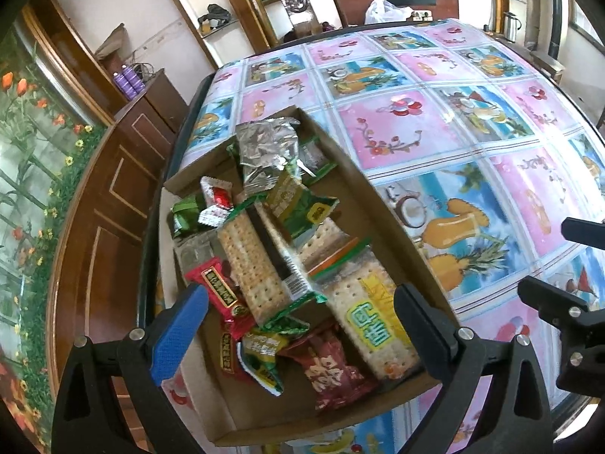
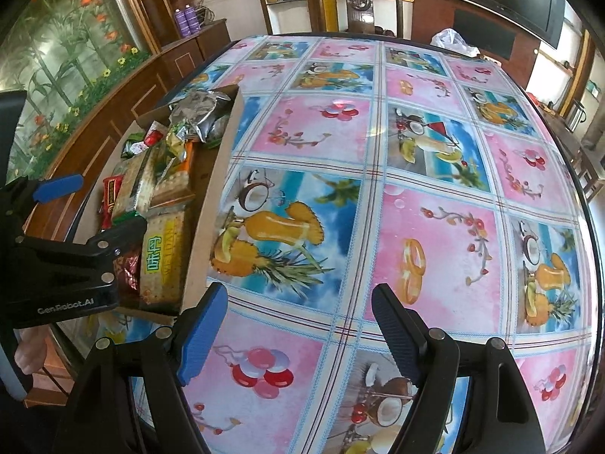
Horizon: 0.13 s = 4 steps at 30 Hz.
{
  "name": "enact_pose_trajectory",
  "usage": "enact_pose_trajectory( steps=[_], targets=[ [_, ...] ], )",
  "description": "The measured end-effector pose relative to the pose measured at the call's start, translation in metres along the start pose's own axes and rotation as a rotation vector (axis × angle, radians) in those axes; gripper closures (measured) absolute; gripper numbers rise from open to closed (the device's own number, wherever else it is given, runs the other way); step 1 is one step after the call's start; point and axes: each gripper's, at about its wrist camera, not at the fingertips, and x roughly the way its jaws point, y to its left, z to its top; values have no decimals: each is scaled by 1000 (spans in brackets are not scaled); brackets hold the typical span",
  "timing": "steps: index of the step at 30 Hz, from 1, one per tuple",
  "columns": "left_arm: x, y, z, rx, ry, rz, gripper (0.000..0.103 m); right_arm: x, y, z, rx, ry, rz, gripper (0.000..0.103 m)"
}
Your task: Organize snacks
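Observation:
A shallow cardboard box [image 1: 382, 219] sits at the table's left edge, full of snack packs: cracker sleeves [image 1: 253, 265], a yellow-labelled cracker pack [image 1: 372, 321], a silver foil bag [image 1: 264, 151], red packets [image 1: 223, 295] and green packets [image 1: 302, 208]. My left gripper [image 1: 298, 325] is open and empty, hovering over the near end of the box. The box also shows in the right wrist view [image 2: 211, 204], with the left gripper [image 2: 90, 212] above it. My right gripper [image 2: 298, 333] is open and empty over bare tablecloth, to the right of the box.
The round table [image 2: 435, 227] carries a glossy pink and blue fruit-print cloth. A wooden chair [image 2: 359, 0] stands at the far side. A white plastic bag [image 2: 453, 41] lies beyond the far edge. A wooden cabinet [image 1: 113, 189] with purple bottles [image 1: 128, 79] runs along the left.

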Motion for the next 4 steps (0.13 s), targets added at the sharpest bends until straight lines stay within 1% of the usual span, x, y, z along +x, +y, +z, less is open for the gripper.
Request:
enact_pose_trajectory(
  steps=[2,4],
  targets=[
    [-3,-5,2,21,-2,-25,5,0,-6,-1,23,-1,-11,21],
    [-8,-13,5,45,-27,-23,5,0,-16,-2,49,0,-36,21]
  ],
)
